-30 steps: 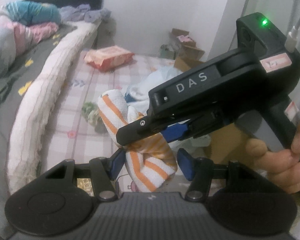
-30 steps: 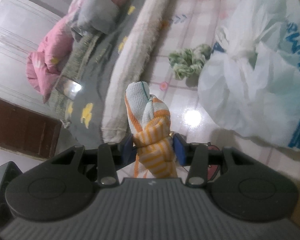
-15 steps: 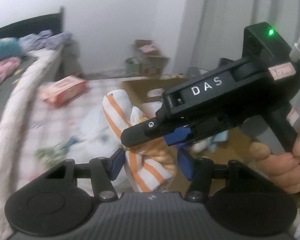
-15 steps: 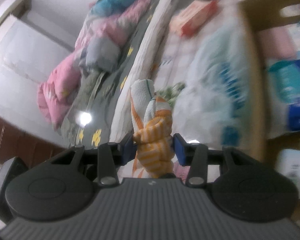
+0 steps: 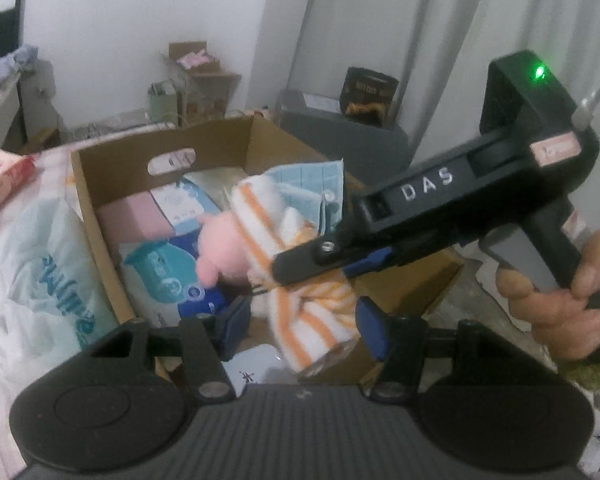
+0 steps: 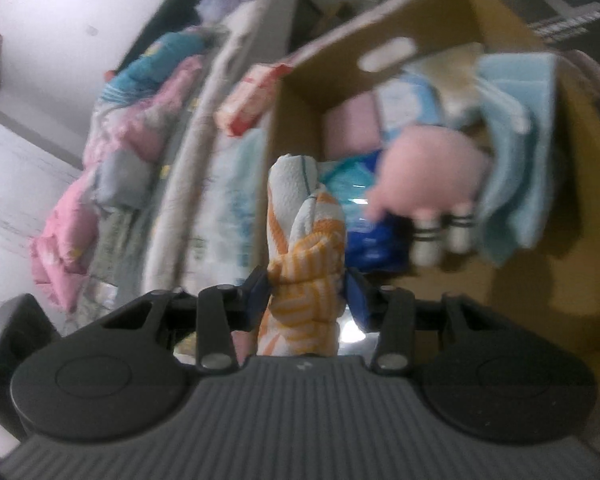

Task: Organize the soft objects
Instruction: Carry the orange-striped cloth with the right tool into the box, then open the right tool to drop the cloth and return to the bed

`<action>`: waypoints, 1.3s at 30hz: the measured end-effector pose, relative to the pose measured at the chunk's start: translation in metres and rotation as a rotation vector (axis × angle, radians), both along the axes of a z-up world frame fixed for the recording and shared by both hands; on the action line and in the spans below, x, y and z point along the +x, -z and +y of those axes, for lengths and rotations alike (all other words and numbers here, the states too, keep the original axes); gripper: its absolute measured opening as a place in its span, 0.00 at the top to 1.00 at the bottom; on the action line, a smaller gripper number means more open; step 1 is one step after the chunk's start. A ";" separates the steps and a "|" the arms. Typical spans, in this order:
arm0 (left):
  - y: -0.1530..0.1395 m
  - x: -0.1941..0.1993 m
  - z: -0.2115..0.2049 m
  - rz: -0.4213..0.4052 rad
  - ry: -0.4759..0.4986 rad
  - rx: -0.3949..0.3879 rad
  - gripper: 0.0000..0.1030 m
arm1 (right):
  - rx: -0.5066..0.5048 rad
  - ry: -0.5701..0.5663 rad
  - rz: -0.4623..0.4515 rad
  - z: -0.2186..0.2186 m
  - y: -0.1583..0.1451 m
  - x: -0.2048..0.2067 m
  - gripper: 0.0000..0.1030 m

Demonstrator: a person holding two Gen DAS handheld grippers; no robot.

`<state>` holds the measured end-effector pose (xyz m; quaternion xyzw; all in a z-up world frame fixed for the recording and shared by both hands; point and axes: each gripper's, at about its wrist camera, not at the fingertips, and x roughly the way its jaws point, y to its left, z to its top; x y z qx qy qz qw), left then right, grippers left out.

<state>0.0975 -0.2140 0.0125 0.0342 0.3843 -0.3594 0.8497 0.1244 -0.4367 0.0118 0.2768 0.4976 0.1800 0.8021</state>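
A cardboard box point(image 5: 100, 216), plastic bag point(image 5: 32, 280) and red packet point(image 5: 0, 184) lie on the floor point(image 5: 56, 160).

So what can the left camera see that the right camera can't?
Only the left wrist view shows the right gripper from outside, with its green light and the hand holding it, plus grey curtains. Only the right wrist view shows the bed's pink and blue bedding. Both show the orange striped towel pinched in the right jaws, the cardboard box, the pink plush toy, the blue cloth and the red packet.
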 end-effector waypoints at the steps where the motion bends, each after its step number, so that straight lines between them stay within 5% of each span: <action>1: 0.002 0.000 0.001 0.004 -0.005 0.001 0.42 | -0.014 0.001 0.009 -0.004 0.005 0.002 0.60; 17: -0.007 0.020 0.098 0.024 -0.240 -0.014 0.40 | -0.262 -0.218 0.223 0.016 0.076 0.041 0.54; 29: -0.011 -0.006 0.178 0.004 -0.399 -0.026 0.32 | -0.145 -0.069 0.125 0.012 0.043 0.039 0.47; 39: 0.005 -0.040 0.248 0.016 -0.535 0.050 0.24 | -0.118 -0.242 -0.040 0.102 -0.009 0.044 0.42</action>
